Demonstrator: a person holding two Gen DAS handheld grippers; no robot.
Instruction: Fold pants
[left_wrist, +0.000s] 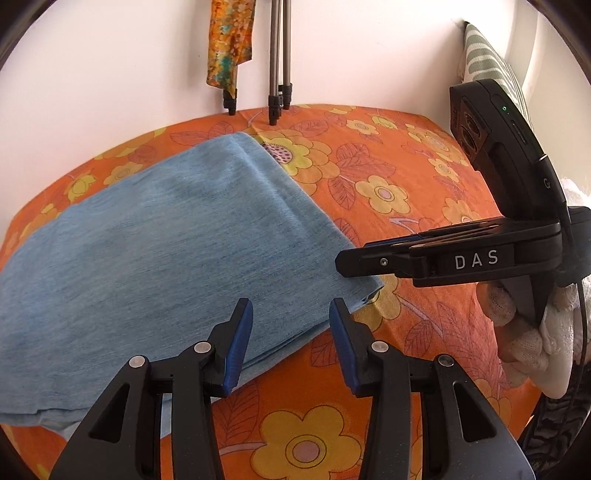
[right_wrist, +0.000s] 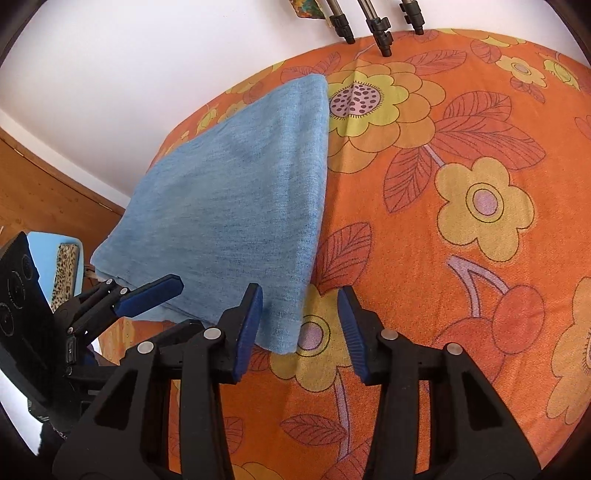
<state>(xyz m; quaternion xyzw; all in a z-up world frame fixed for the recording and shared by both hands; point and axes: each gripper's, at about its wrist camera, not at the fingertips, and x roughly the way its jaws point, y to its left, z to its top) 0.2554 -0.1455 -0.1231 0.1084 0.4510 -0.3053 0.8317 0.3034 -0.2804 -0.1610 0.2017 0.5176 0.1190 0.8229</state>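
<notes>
Left gripper: jaws apart, empty, poised over the pants' near edge.
Right gripper: jaws apart, empty, at the near corner.
Pants: folded flat on the bed, long axis running away leftward.
Nearer: left gripper, I judge.

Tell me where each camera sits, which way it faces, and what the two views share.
Left wrist: on the left claw, looking across the folded blue pants on the orange floral sheet; own open fingers show, plus the right claw and gloved hand.
Right wrist: on the right claw, facing the pants; own open fingers and the left claw show.
Shared: pants, sheet, tripod legs.
</notes>
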